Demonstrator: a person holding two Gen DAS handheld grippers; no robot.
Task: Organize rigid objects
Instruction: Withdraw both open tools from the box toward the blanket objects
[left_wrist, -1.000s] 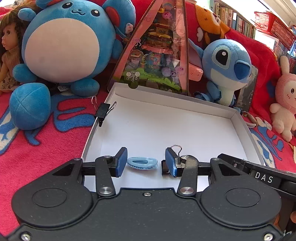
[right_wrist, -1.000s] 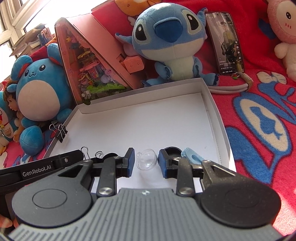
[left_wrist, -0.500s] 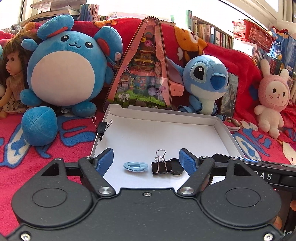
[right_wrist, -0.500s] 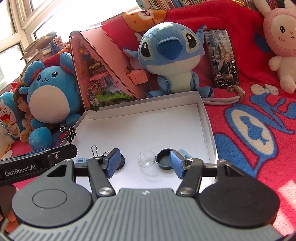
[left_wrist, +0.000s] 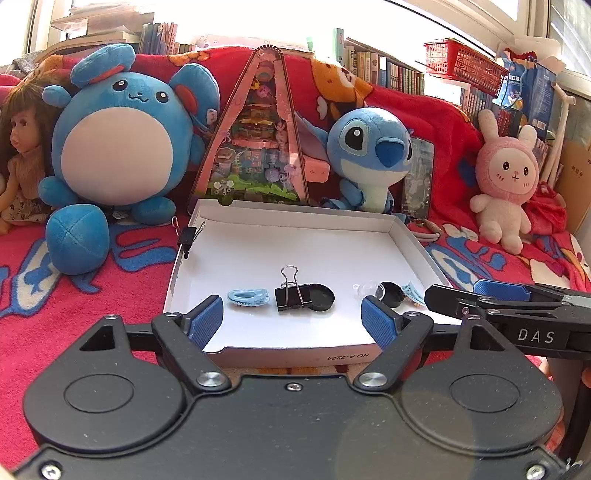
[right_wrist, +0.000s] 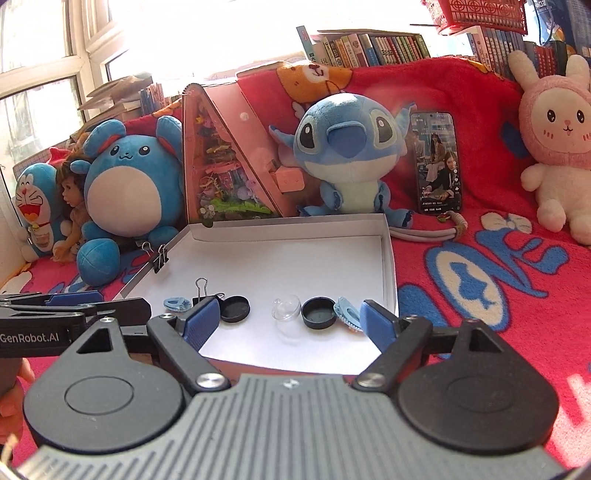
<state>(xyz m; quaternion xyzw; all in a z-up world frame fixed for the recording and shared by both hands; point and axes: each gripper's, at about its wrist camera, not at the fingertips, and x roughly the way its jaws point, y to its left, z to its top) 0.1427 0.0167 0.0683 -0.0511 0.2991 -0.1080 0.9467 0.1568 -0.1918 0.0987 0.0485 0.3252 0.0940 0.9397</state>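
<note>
White cardboard, that's the shallow tray lying on the red blanket, and all the small things sit along its near end. Left tool is spread wide, holding nothing, its blue pads poised over the tray's near edge. Right tool is spread just as wide, empty too, over the same edge from the other side.

Between the left tool's pads lies a pale blue hair clip; just right of it is a black binder clip with one wire handle standing up, touching a black round lid. Further right in the tray there's a clear plastic dome, then a second black cap lying open side up, and just beside that another pale blue clip close to the tray's right wall. A second binder clip is clamped on the left wall, well apart from the rest.

Behind the tray stands a pink triangular toy box, flanked by a round blue plush and a blue big-eared plush. A phone leans against the blanket, and a pink bunny plush sits off to the right.
</note>
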